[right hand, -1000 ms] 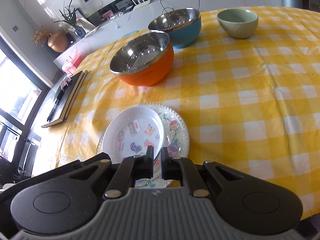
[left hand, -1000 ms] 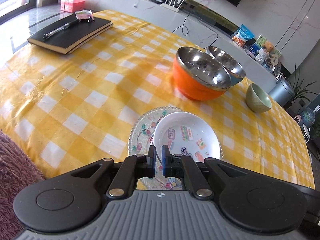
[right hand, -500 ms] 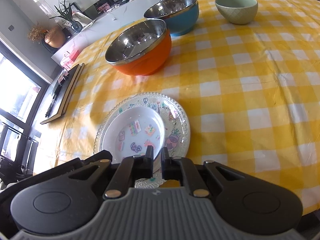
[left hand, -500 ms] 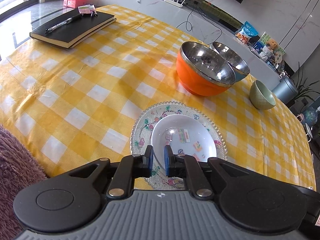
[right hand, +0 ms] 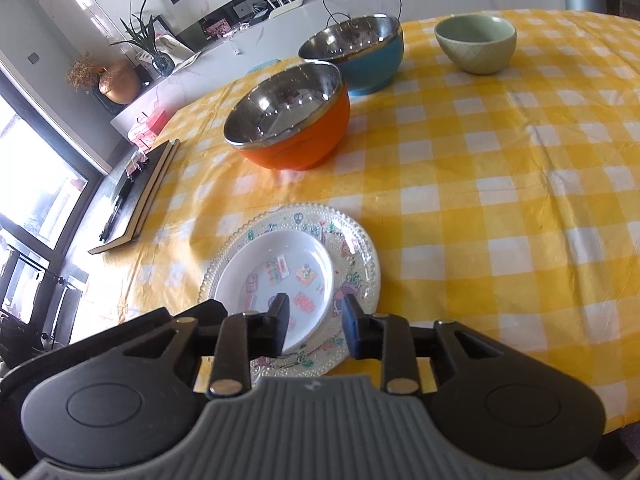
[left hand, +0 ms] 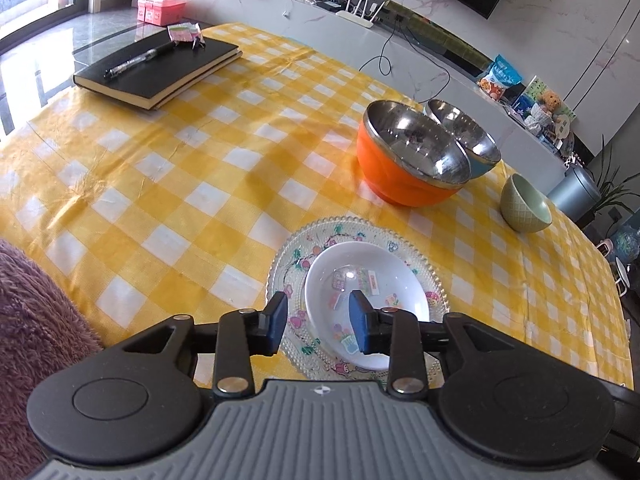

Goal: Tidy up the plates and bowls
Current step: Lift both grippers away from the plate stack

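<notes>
Left tongs (left hand: 318, 322): part open, having just been opening; the near rim of the white plate lies between the two pads, which stand clear of it and grip nothing.
Right tongs (right hand: 314, 318): part open as well, having just been opening; the white plate's near edge sits in the gap, no pad pressing on it.
White plate (left hand: 366, 284): a small deep plate with coloured stickers inside, resting in the middle of the glass plate, close to the near edge of the bench.
Glass plate (left hand: 288, 256): clear, with a beaded rim and cartoon prints, flat on the cloth under the white plate.
Orange bowl (left hand: 400, 184): steel-lined, upright, just beyond the plates.
Blue bowl (right hand: 372, 64): steel-lined, upright, right behind the orange bowl; whether the two touch cannot be told.
Green bowl (right hand: 476, 44): small, upright, apart from the other bowls, toward the far right in the right wrist view.
Bench (left hand: 160, 184): covered with a yellow and white checked cloth.
Notebook (left hand: 160, 68): black, at the far left corner of the bench, well apart from the dishes, with a pen (left hand: 138, 60) lying on its cover.
Purple fabric (left hand: 36, 320): fuzzy, at the left edge of the left wrist view, beside the bench.
</notes>
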`<state>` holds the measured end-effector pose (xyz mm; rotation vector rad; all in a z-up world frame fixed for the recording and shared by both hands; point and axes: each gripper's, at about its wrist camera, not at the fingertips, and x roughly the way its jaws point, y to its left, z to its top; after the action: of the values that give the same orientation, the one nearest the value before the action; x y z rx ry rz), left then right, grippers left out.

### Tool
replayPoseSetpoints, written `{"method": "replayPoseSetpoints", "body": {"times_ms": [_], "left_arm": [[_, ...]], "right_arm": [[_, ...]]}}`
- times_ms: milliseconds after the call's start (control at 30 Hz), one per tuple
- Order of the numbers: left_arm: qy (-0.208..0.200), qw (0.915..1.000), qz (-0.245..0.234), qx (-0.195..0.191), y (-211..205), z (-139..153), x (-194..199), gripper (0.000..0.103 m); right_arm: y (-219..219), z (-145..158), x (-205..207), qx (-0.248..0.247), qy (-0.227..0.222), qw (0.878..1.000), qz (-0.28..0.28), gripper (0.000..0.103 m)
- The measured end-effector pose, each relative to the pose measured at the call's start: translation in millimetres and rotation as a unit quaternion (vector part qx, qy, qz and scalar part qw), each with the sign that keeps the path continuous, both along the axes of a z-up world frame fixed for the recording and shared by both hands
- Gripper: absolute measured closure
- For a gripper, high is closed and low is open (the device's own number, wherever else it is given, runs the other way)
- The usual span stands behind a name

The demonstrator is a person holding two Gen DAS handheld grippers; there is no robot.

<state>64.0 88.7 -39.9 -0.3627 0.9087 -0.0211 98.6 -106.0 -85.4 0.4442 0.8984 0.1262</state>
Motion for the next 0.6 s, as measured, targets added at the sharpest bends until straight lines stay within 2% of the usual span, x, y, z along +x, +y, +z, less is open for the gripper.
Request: {"method": "replayPoseSetpoints", "body": {"times_ms": [167,300,367,433,600], "left_arm": [[-0.014,0.9998,-0.010,0.007,-3.9,12.6,-1.6,0.060],[-0.031,0.9984,-0.034,0.031,-12.5,26.1,1.1,0.057],[-0.034,0.9968,-0.050,0.053,-16.7,32.3,5.1,0.055],[-0.030,0.9956,-0.059,0.066,-18.6,36.3,12.1,0.048],[0.001,0.9919,-0.086,0.093,-18.8,41.6,40.4,0.048]], "right_arm": [[-2.9,10.2,-6.2,-0.018,-0.019,1.000,-0.001,0.064],[-5.5,19.1,-9.3,-0.034,-0.029,0.999,-0.007,0.059],[-8.0,23.0,-8.1,-0.041,-0.028,0.999,-0.012,0.053],[-11.4,26.9,-6.8,-0.044,-0.032,0.998,-0.014,0.050],[-21.5,34.4,5.4,-0.062,-0.026,0.997,-0.027,0.045]]}}
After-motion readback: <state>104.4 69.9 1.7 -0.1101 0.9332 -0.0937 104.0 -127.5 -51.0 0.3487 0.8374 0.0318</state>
